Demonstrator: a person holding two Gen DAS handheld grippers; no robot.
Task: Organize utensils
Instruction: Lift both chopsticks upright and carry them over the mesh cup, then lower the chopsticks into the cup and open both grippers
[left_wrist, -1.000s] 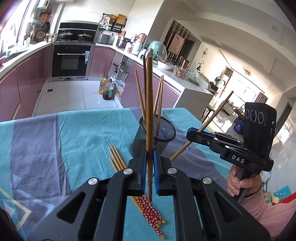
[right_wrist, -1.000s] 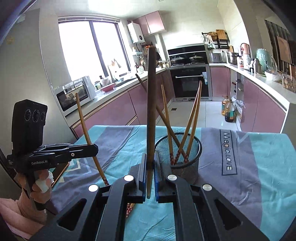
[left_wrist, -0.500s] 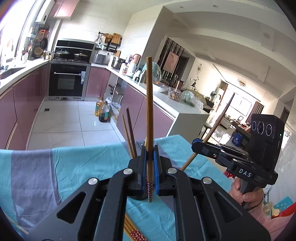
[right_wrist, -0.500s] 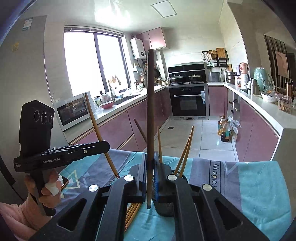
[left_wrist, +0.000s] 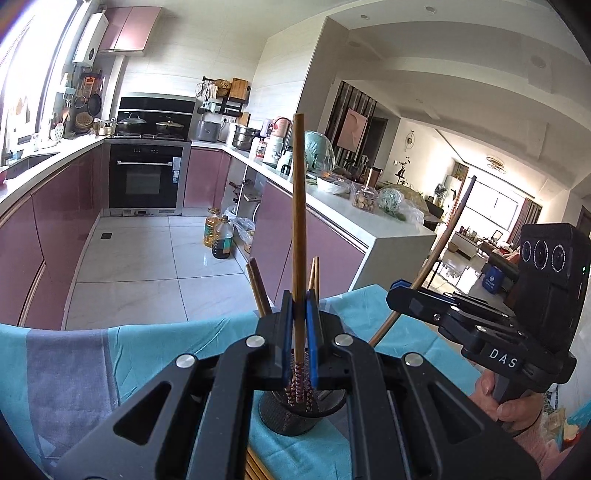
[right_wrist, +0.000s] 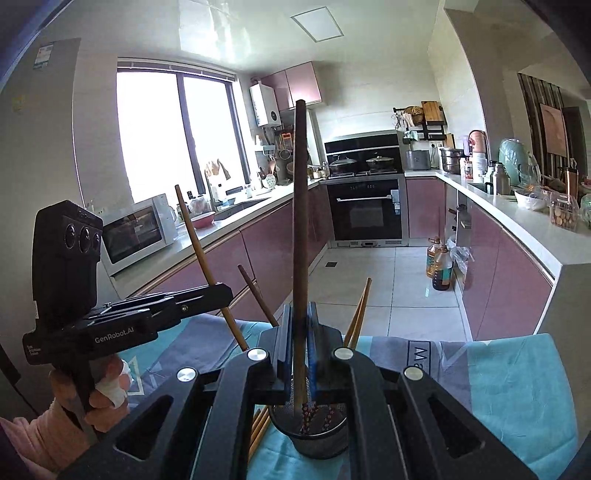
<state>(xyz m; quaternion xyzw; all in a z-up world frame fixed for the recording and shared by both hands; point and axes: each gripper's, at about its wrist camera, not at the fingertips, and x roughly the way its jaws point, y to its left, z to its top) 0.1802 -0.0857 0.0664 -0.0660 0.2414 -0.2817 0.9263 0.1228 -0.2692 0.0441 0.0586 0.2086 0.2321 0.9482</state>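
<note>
Both my grippers moved in over holder since earlier frame. Left gripper clamps chopstick, right gripper clamps another, tips inside holder. Several already stowed; loose bundle left on tablecloth.

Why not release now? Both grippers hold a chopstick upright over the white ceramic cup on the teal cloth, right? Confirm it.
Only the container is wrong: it is a black mesh holder, as the right wrist view shows. The left gripper and right gripper do each hold a chopstick over it.

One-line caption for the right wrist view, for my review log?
Right gripper holds a dark chopstick upright over the mesh cup; left gripper alongside holds a lighter chopstick.
</note>
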